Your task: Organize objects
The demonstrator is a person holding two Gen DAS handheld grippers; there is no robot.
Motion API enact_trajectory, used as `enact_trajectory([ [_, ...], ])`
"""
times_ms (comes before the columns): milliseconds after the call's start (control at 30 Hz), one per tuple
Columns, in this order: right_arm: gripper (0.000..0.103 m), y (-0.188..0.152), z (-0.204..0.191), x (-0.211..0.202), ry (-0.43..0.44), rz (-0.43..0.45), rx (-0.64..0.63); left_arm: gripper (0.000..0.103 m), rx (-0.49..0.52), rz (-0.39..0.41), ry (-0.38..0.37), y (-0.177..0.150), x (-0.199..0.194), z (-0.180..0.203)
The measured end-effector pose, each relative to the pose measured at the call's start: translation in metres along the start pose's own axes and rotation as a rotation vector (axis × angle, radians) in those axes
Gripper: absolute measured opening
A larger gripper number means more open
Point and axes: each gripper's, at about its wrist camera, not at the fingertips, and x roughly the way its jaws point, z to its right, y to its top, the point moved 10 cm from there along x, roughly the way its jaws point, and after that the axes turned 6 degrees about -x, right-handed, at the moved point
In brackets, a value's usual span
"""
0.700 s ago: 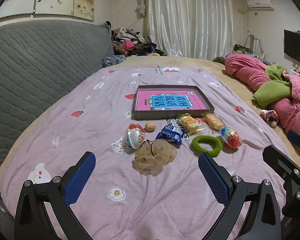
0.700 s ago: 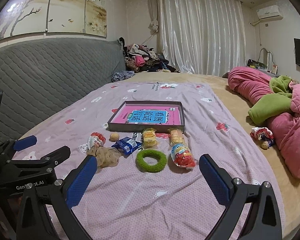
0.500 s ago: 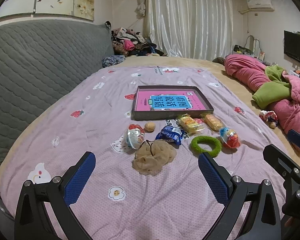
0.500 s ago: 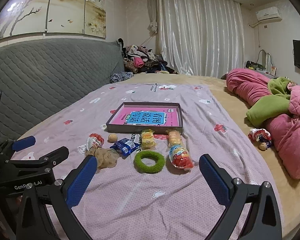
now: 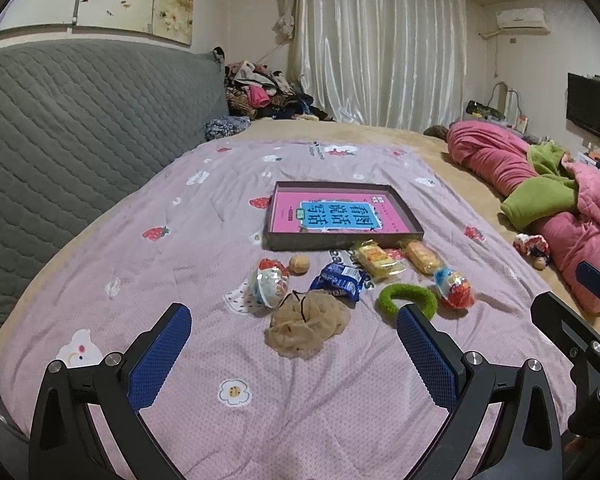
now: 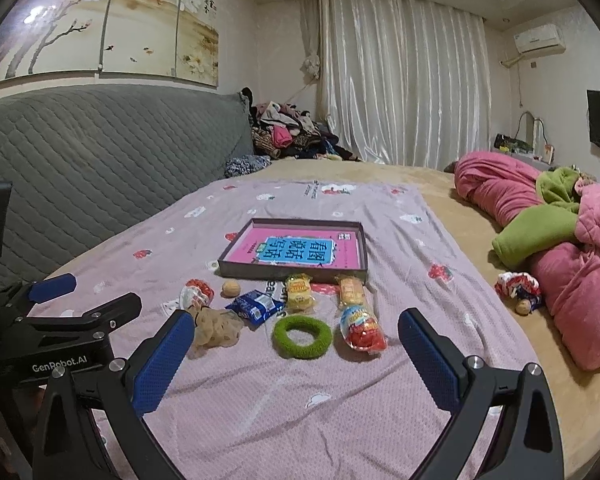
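1. Left gripper (image 5: 294,344) sat at the bottom of the left wrist view, jaws spread wide, nothing between the blue pads (image 5: 160,360).
2. Right gripper (image 6: 296,346) at the bottom of the right wrist view, also spread wide and empty; it also showed at the right edge of the left view.
3. Shallow dark tray (image 5: 340,240) with a pink and blue printed card inside lay mid-frame on the lilac bedspread (image 5: 180,260).
4. Loose items lay in a row just below the tray's lower edge, all outside it.
5. Beige scrunchie (image 5: 308,326) was lowest, centre of the left view, touching the blue snack packet (image 5: 338,280) above it.
6. Clear egg capsule (image 5: 269,286) lay left of the scrunchie; small walnut-like ball (image 5: 299,264) sat above it.
7. Two yellow wrapped cakes (image 5: 376,258) lay just beside the tray front.
8. Green ring (image 6: 302,336) lay centre of the right view, red egg toy (image 6: 362,328) just right of it.
9. Pink and green quilts (image 6: 560,248) were piled at the right edge; grey headboard (image 6: 100,168) upper left.
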Motion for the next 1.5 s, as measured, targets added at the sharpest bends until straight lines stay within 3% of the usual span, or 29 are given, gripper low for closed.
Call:
enact_trajectory([
  [300,0.103,0.010,-0.004,0.004,0.042,0.014,-0.010,0.102,0.006,0.028,-0.013,0.028,0.001,-0.009],
  [467,0.103,0.006,-0.009,0.018,0.042,-0.014,-0.048,0.102,0.003,-0.002,-0.029,0.031,0.018,-0.014],
  [700,0.103,-0.010,-0.019,0.051,0.075,-0.086,-0.075,0.102,0.040,-0.054,0.007,0.010,0.054,-0.015],
  [933,0.103,-0.038,-0.024,0.091,0.083,-0.181,-0.123,0.102,0.032,-0.157,-0.026,-0.018,0.095,-0.018],
  [1333,0.102,-0.070,-0.032,0.157,0.131,-0.323,-0.210,0.102,0.055,-0.245,-0.053,-0.045,0.143,-0.011],
  [1500,0.100,-0.080,-0.029,0.182,0.105,-0.387,-0.268,0.102,0.029,-0.294,-0.078,-0.050,0.163,-0.011],
])
